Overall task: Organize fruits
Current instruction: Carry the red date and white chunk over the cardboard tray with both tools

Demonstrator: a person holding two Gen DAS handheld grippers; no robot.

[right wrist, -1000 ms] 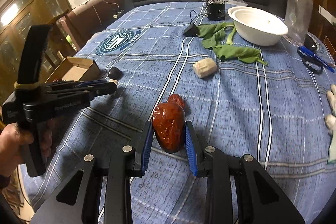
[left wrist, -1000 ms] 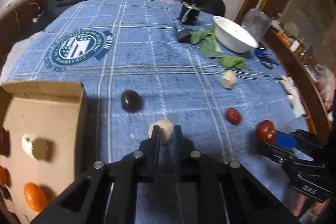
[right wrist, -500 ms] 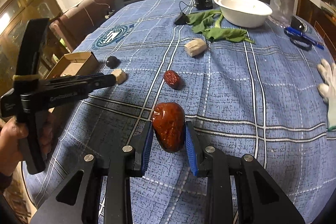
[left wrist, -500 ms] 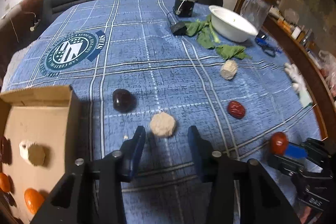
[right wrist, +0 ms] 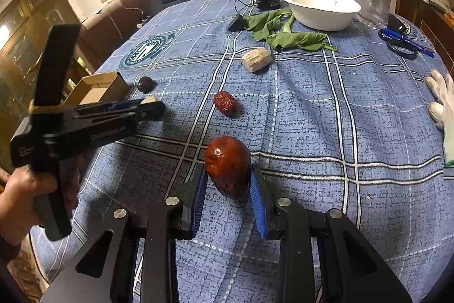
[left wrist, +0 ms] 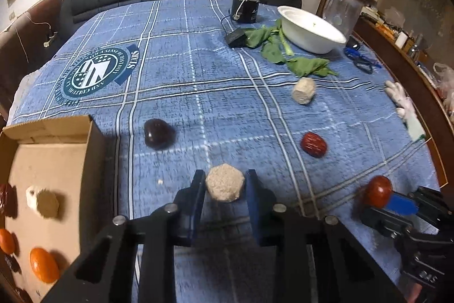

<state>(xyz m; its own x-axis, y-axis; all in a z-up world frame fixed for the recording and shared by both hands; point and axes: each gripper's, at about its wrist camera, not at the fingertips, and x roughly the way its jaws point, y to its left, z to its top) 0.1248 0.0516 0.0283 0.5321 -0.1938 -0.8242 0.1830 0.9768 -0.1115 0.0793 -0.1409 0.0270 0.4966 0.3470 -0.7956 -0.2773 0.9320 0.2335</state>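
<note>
Right wrist: red date (right wrist: pixel 227 165) lengthwise between tool fingers (right wrist: pixel 256 198)

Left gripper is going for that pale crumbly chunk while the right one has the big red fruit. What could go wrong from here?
1. The left gripper jaws are closing on the pale crumbly chunk; a crumb already lies on the blue cloth, so a hard squeeze may break it.
2. The big red fruit is glossy and rounded in the right gripper; it could slip out.
3. The cardboard box wall is near the left gripper; swinging over may clip it.
</note>
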